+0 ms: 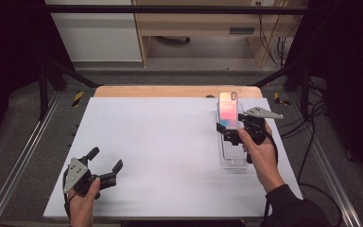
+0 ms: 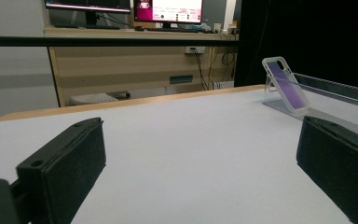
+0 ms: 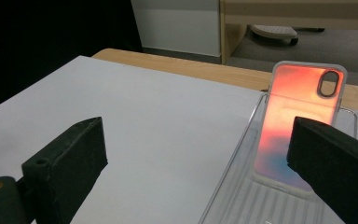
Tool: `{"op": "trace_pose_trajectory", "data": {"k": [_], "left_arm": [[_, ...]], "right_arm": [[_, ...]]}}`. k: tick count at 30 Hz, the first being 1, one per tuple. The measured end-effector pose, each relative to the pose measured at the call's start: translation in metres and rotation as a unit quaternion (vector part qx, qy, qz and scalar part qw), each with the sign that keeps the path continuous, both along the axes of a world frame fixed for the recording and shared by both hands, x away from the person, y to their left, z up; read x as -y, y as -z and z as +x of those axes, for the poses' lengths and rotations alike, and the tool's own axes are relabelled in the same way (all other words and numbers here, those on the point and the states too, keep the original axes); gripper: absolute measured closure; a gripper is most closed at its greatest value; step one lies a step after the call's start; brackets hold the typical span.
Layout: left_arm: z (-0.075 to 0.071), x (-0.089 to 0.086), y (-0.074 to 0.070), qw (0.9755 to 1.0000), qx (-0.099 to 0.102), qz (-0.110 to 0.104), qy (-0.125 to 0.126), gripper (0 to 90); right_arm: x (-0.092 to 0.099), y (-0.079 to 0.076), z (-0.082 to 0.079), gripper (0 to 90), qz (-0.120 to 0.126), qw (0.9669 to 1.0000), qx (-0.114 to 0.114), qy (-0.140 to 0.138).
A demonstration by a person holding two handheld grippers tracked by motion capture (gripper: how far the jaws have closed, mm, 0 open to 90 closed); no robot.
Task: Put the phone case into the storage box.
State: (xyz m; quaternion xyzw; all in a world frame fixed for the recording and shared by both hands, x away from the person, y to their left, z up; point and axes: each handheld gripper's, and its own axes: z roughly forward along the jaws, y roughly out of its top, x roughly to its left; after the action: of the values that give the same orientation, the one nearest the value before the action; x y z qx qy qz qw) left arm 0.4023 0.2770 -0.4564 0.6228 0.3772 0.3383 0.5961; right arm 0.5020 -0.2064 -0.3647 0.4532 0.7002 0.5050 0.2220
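- As the phone case (image 1: 229, 110) leans upright in the clear tray (image 1: 233, 163) at the frame's right, our right gripper (image 1: 232, 135) approaches it with jaws wide apart, nothing gripped.
- Our left gripper (image 1: 105, 165) waits spread at lower left.

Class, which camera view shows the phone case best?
The right gripper view: the phone case is close, its back and camera hole clear. The high view shows it small, from above; the left gripper view, far off, at an angle.

Phone case (image 1: 229, 111): iridescent pink-orange to blue, clear rim, oval camera cutout at top. Stands near-upright, leaning back, at far end of clear ribbed tray (image 1: 231, 158). Tray lies lengthwise at table's right side.
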Motion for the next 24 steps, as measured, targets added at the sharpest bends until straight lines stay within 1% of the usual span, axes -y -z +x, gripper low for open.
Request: {"op": "trace_pose_trajectory", "data": {"k": [5, 7, 11, 15, 20, 22, 24], "left_arm": [[0.000, -0.001, 0.000, 1.0000, -0.001, 0.000, -0.002, 0.7], [-0.001, -0.001, 0.000, 1.0000, 0.000, 0.000, -0.002, 0.7], [-0.001, -0.002, 0.000, 1.0000, 0.000, 0.001, -0.003, 0.7], [-0.001, -0.003, 0.000, 1.0000, 0.000, 0.000, -0.005, 0.7], [-0.002, -0.005, 0.000, 1.0000, 0.000, -0.002, -0.006, 0.7], [-0.002, -0.005, 0.000, 1.0000, 0.000, -0.004, -0.006, 0.8], [-0.002, -0.005, 0.000, 1.0000, 0.000, -0.002, -0.005, 0.8]], "right_arm": [[0.007, 0.002, -0.004, 4.9, 0.010, 0.9999, 0.000, 0.004], [0.009, 0.002, -0.007, 5.0, 0.007, 0.9999, 0.005, 0.006], [0.014, 0.001, -0.012, 5.0, 0.008, 0.9998, 0.014, 0.009], [0.021, 0.000, -0.019, 4.9, 0.002, 0.9995, 0.031, 0.013], [0.033, 0.003, -0.029, 4.9, 0.011, 0.9988, 0.044, 0.018], [0.040, 0.004, -0.035, 4.9, 0.018, 0.9981, 0.054, 0.023], [0.046, 0.005, -0.041, 5.0, 0.021, 0.9972, 0.065, 0.029]]}}
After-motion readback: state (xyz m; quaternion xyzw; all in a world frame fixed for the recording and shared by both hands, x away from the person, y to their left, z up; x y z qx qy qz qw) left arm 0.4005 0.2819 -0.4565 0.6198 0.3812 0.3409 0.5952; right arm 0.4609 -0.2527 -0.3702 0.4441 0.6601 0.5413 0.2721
